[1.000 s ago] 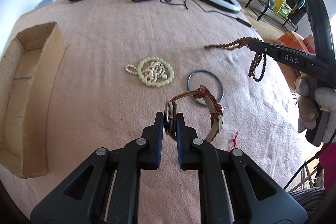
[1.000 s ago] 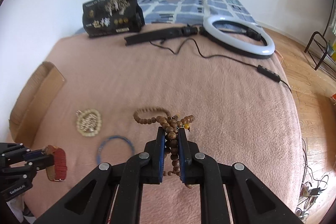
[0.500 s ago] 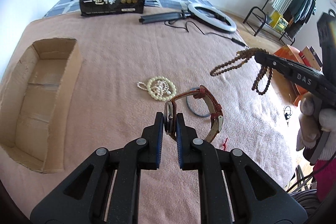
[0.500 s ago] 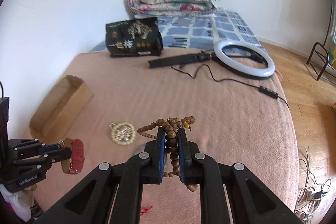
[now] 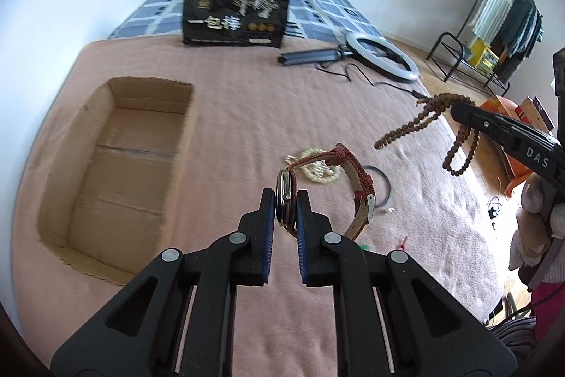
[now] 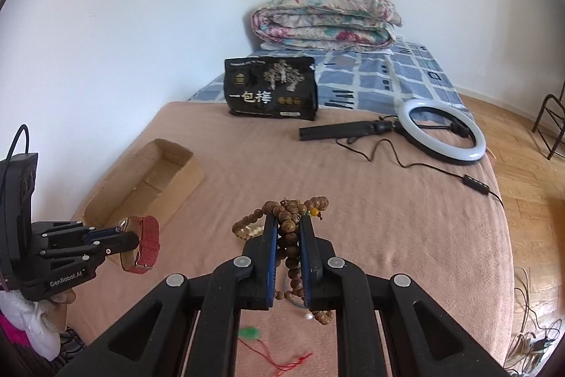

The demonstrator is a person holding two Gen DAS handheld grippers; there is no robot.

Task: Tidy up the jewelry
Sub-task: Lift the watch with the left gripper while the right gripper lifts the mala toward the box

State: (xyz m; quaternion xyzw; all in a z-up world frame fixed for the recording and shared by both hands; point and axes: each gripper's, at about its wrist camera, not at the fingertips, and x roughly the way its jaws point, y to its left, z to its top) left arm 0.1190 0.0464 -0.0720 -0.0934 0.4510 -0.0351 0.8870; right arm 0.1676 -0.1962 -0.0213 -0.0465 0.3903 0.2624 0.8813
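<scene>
— What's the left claw (image 5: 285, 200) got?

— A wristwatch (image 5: 289, 196) with a red strap. The claw is nearly closed, its pads pinching the watch case edge-on, and the strap loops out in the air above the pink blanket (image 5: 247, 101) on the bed.

— And the right claw (image 6: 287, 228)?

— Closed just as tight on a bunch of brown wooden prayer beads (image 6: 289, 232). Loops of the string hang off both sides, clear of the blanket.

— Where's the rest of the jewelry?

— Lying on the blanket beneath the watch: a pale bead bracelet (image 5: 319, 170) with pearls bunched inside it, and a thin blue bangle (image 5: 383, 182) just beside it.

— Is there a container?

— An open cardboard box (image 5: 116, 165) sits on the blanket off to the left, near the wall. I see nothing in it.

— Anything else on the bed?

— A black packet (image 6: 270, 89), a ring light (image 6: 441, 133) and a folded quilt (image 6: 325, 20) at the far end.
</scene>
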